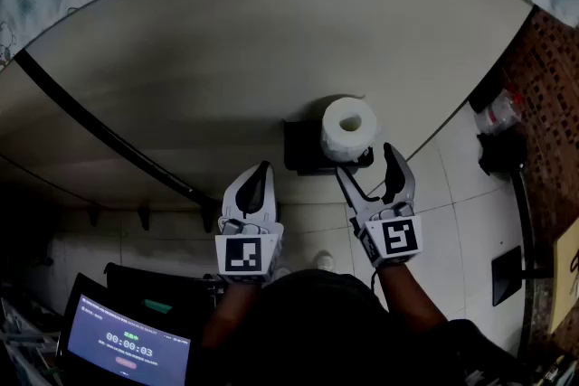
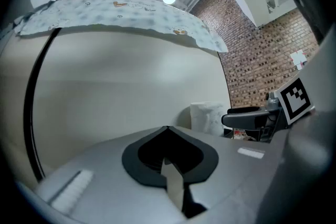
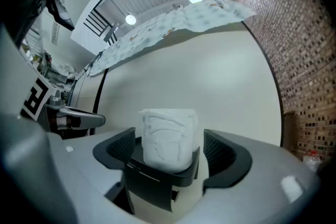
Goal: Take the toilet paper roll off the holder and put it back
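Where cream wall point(image 1: 226, 41) is meeting brick point(image 1: 545, 77), the toilet paper roll point(image 1: 348, 127) is standing upright.
Its long axis is running vertical, just ahead of the gaping right tool point(image 1: 367, 162); the left tool point(image 1: 262, 171) is sitting closed.

Head view: left claw point(image 1: 263, 169) low in frame at about 6 o'clock, pointing toward 12, level. Jaws fully together, tips meeting in one point. Its marker cube point(image 1: 242, 254) faces the camera.

Right claw point(image 1: 366, 163) just beside it at its 3 o'clock, also level, angled slightly toward 11. Jaws wide apart.

Both forearms point(image 1: 404, 285) run in from 6 o'clock and converge toward the body.

Cross-check: the left gripper view shows the right claw at 3 o'clock, and the right gripper view shows the left claw at 9 o'clock.
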Tool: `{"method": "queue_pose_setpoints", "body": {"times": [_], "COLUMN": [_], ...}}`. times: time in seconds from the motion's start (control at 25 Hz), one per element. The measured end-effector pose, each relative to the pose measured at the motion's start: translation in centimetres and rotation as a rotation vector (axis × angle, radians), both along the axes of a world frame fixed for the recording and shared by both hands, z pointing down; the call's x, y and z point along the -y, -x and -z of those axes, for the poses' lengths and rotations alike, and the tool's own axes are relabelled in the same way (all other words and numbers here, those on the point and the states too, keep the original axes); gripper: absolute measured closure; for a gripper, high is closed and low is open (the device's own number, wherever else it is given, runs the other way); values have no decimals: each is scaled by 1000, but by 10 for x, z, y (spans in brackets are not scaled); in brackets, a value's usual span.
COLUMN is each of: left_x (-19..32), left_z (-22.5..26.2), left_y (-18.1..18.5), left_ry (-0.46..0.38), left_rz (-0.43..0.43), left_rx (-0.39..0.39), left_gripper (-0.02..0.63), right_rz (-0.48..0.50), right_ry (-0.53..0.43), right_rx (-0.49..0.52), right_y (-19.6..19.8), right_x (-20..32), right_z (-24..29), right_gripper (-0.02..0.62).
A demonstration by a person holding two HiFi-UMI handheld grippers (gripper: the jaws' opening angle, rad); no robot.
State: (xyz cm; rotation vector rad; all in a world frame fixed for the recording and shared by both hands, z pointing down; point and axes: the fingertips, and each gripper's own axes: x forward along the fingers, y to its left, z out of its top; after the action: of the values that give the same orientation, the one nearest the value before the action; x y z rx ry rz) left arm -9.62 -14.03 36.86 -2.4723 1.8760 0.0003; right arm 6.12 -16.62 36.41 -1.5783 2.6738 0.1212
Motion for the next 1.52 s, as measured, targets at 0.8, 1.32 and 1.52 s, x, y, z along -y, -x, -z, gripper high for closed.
{"method": "queue_pose_setpoints", "body": {"times": [0.8, 1.32, 1.52], "left_x": [9, 11, 13], "left_z": [4, 4, 3], "left_y": [7, 6, 5], "left_ry": [-2, -3, -3], "left_rz": [19, 14, 10], "left_rx": [-1, -2, 2], "left_gripper": [589, 589, 588], "right_rz": [23, 61, 75], "right_ry": [49, 82, 76], "right_rx": [-9, -32, -44], "right_y": [18, 22, 23], "right_x": [40, 44, 43], "right_z": [7, -3, -2], "right_gripper": [97, 161, 173]}}
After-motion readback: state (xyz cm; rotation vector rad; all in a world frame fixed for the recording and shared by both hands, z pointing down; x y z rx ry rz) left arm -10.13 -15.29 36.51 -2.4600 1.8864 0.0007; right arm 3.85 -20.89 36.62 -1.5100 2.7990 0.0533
